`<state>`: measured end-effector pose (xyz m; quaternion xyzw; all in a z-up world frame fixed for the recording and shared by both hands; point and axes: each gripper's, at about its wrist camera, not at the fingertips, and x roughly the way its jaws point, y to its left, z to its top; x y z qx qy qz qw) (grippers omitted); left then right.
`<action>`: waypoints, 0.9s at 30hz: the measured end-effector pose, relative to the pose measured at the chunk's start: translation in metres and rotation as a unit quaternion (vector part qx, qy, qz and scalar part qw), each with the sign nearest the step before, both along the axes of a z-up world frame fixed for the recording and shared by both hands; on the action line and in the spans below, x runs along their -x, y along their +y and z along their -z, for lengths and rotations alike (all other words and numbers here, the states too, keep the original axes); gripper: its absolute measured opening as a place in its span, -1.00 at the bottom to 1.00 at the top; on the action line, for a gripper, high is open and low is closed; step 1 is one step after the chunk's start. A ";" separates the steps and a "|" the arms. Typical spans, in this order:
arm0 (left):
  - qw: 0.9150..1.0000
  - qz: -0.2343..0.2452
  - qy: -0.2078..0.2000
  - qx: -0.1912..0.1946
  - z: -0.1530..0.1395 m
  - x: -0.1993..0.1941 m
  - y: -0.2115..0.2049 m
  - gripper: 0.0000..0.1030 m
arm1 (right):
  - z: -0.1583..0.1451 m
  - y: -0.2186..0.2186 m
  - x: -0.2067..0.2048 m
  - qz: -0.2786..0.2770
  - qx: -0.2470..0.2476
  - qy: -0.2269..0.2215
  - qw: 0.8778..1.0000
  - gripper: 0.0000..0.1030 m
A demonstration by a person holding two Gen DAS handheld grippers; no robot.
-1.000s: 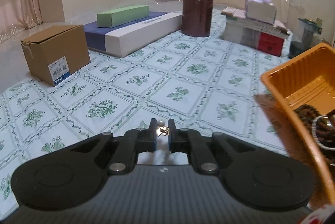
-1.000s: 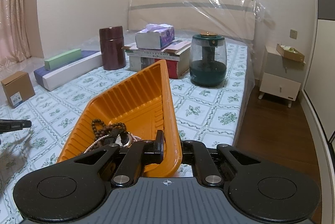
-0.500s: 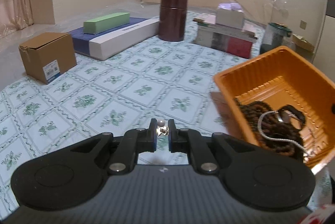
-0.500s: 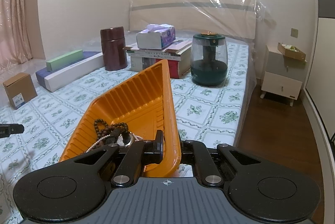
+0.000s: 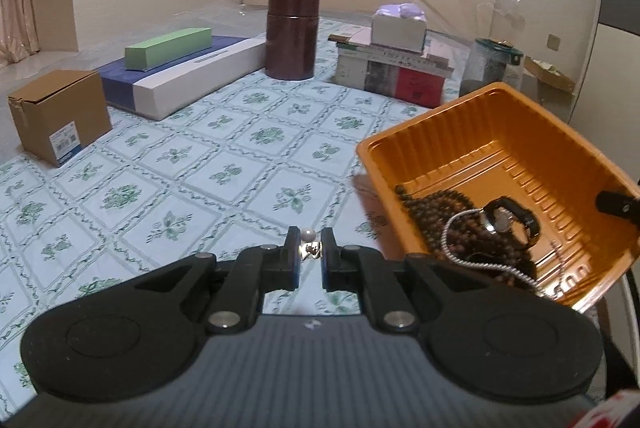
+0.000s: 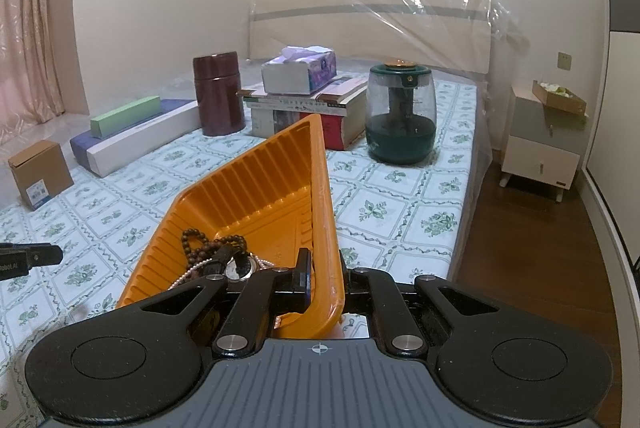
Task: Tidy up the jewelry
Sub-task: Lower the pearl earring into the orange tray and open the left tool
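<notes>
Bed (image 5: 224, 163) with green floral sheet carries everything; it is the work area

Orange tray (image 5: 500, 163) at 3 o'clock in my left view, raised and tilted. My right gripper (image 6: 326, 284) has its fingers clamped on the tray's near rim, one inside the wall, one outside. Judged reason: tipping the open side toward my left hand makes the drop easier

In the tray, piled at the low near corner because of the tilt: dark bead strand (image 5: 440, 216), black watch (image 5: 510, 222), pale bead chain (image 5: 452, 244)

My left gripper (image 5: 307, 252) sits at 9 o'clock of the tray, not yet over it. Fingers nearly closed, pinching a small pearl earring (image 5: 309, 242); the pearl shows just above the tips, metal part between them

Next, by my judgement: carry the earring over the rim, then release
</notes>
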<state>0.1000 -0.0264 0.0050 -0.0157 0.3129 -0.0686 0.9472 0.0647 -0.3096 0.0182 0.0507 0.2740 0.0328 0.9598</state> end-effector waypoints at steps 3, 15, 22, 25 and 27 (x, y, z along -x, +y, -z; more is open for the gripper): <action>1.000 0.017 -0.003 0.014 -0.006 0.000 -0.009 -0.84 | 0.000 -0.001 -0.001 0.001 -0.002 0.001 1.000 -0.84; 0.993 0.112 -0.007 0.043 -0.016 0.000 -0.070 -0.84 | 0.001 -0.011 -0.005 -0.006 -0.020 0.003 1.000 -0.84; 0.990 0.132 -0.004 0.038 -0.014 0.001 -0.088 -0.84 | 0.002 -0.016 -0.006 -0.006 -0.028 0.005 1.000 -0.84; 0.990 0.138 -0.004 0.035 -0.014 -0.002 -0.093 -0.84 | 0.003 -0.017 -0.007 -0.006 -0.030 0.005 1.000 -0.84; 0.990 0.141 -0.003 0.033 -0.013 -0.004 -0.096 -0.84 | 0.003 -0.018 -0.007 -0.007 -0.032 0.005 0.999 -0.84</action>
